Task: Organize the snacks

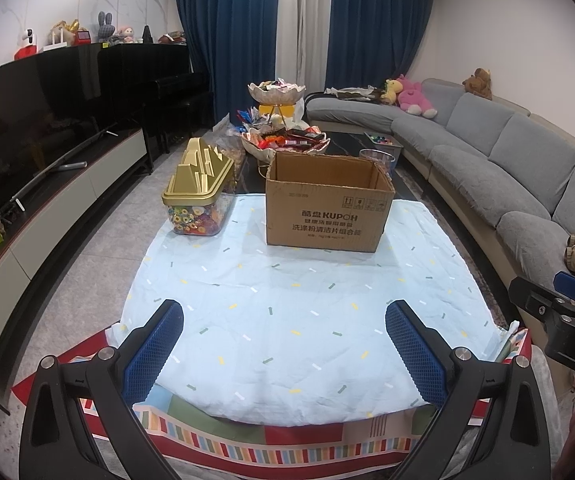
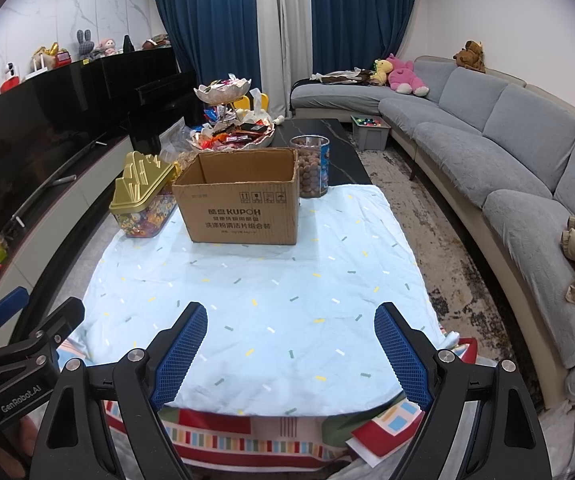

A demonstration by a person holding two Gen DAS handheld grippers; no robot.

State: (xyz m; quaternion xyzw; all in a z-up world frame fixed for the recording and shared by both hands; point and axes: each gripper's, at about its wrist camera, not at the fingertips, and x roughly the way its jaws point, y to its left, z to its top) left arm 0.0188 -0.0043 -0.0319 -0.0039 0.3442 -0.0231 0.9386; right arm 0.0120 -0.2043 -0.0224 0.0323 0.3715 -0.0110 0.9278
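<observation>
Both your grippers, left [image 1: 284, 322] and right [image 2: 290, 326], hover wide open and empty over the cloth [image 2: 247, 292]; snacks sit in the tray [image 2: 243, 138] behind the open box [image 2: 243, 200], so start or finish, can't tell.

Left gripper [image 1: 285, 344]: jaws wide apart, holding nothing, above table's near edge.
Right gripper [image 2: 291, 346]: same, beside it.
</observation>
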